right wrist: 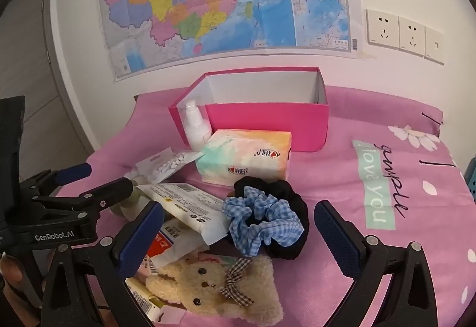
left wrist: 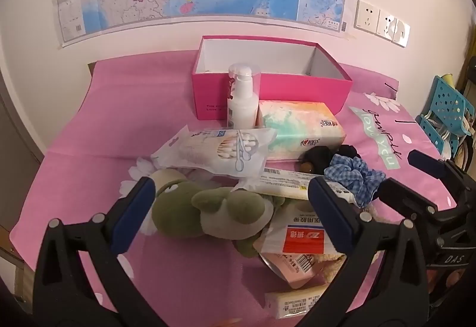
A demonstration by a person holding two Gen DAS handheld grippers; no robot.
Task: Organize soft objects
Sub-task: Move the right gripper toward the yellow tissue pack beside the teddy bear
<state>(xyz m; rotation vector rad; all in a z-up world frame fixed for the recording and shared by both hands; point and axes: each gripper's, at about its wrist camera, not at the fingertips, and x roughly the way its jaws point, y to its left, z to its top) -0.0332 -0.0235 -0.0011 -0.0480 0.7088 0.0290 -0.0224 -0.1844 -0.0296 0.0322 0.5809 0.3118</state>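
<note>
A green plush toy lies on the pink cloth, between the wide-apart fingers of my open left gripper, which hovers just above it. A blue checked scrunchie rests on a black scrunchie, and both sit between the spread fingers of my open right gripper. A beige bear-faced pouch with a checked bow lies nearer, partly under that gripper. An open pink box, white inside, stands at the back. Neither gripper holds anything.
A tissue pack, a white pump bottle, a bag of cotton swabs, a medical tape pack and small flat packets clutter the pile. A blue perforated basket stands right of the table. The wall with a map is close behind.
</note>
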